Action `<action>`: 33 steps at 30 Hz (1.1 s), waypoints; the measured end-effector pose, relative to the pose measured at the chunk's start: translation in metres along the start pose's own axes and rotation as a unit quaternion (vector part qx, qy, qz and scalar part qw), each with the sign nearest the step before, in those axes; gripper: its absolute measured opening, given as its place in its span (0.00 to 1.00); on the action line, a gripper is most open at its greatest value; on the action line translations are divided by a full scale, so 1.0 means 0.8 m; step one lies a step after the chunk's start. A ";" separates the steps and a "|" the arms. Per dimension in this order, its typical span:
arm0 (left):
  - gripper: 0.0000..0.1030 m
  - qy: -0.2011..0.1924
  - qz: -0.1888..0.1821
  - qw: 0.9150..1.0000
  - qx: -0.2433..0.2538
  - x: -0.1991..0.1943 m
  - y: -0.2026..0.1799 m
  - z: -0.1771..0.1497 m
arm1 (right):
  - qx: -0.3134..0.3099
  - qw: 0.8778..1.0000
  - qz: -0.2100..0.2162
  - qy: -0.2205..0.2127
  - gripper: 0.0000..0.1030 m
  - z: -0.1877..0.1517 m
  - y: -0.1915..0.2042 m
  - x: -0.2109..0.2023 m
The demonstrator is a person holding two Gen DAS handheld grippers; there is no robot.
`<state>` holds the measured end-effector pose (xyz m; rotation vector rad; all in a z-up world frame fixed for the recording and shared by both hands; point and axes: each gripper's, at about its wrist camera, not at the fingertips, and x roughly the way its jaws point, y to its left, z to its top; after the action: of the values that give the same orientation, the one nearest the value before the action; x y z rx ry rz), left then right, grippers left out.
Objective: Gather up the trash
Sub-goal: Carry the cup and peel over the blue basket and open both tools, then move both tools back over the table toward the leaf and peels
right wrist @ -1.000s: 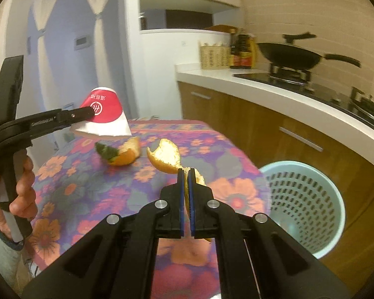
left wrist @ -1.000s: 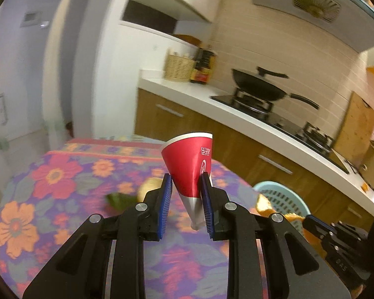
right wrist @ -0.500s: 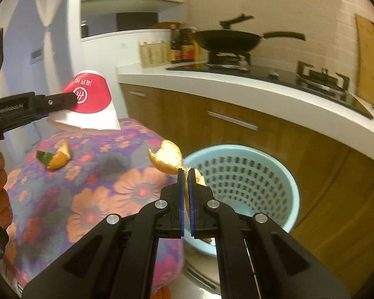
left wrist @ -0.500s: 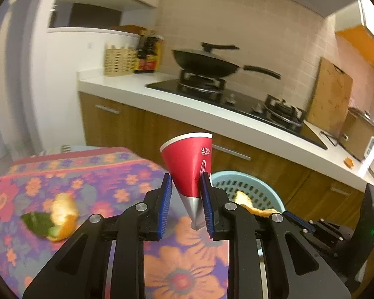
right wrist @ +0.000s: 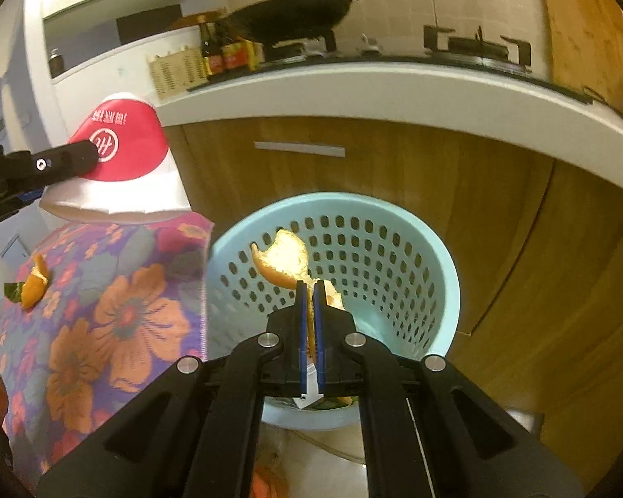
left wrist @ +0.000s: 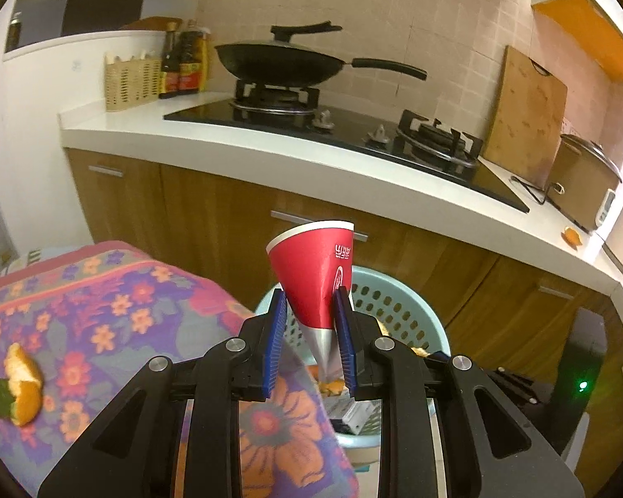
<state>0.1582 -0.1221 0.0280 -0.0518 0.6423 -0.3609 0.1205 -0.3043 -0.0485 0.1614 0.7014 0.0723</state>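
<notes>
**Carrying trash over the bin**

Gripping a crushed red cup (left wrist: 315, 278) near its base, the left gripper (left wrist: 309, 346) is holding it above the near rim of the bin (left wrist: 398, 311). The right gripper (right wrist: 310, 319) is pinching a peel (right wrist: 282, 261), jaws closed on it, over the bin's mouth. Beside the bin, another peel (left wrist: 20, 390) is lying on the floral table (left wrist: 104, 315). Beyond, a wok (left wrist: 282, 62) is sitting on the stove (left wrist: 353, 133).

A black wok (left wrist: 280, 64) sits on the gas stove (left wrist: 332, 133) at upper centre, with sauce bottles (left wrist: 185, 62) and a woven basket (left wrist: 131, 79) to its left. At upper right, a wooden cutting board (left wrist: 527, 112) leans against the tiled wall beside a rice cooker (left wrist: 583, 182).
</notes>
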 end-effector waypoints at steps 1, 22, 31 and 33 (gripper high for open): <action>0.22 0.002 -0.002 1.000 0.000 0.004 -0.002 0.001 | 0.003 1.000 -0.001 0.004 0.02 0.000 -0.002 0.004; 0.40 0.065 -0.002 0.998 0.006 0.065 -0.001 -0.034 | 0.027 1.000 -0.006 0.010 0.42 -0.015 -0.026 -0.002; 0.45 0.039 0.009 0.999 -0.005 0.017 0.028 -0.036 | 0.004 1.000 0.008 -0.001 0.45 -0.012 0.012 -0.021; 0.45 0.033 0.011 0.999 -0.011 0.005 0.036 -0.039 | -0.002 1.000 0.011 -0.005 0.45 -0.012 0.022 -0.028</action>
<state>0.1517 -0.0944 -0.0036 -0.0545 0.7126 -0.3349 0.0969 -0.2880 -0.0387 0.1647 0.6898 0.0932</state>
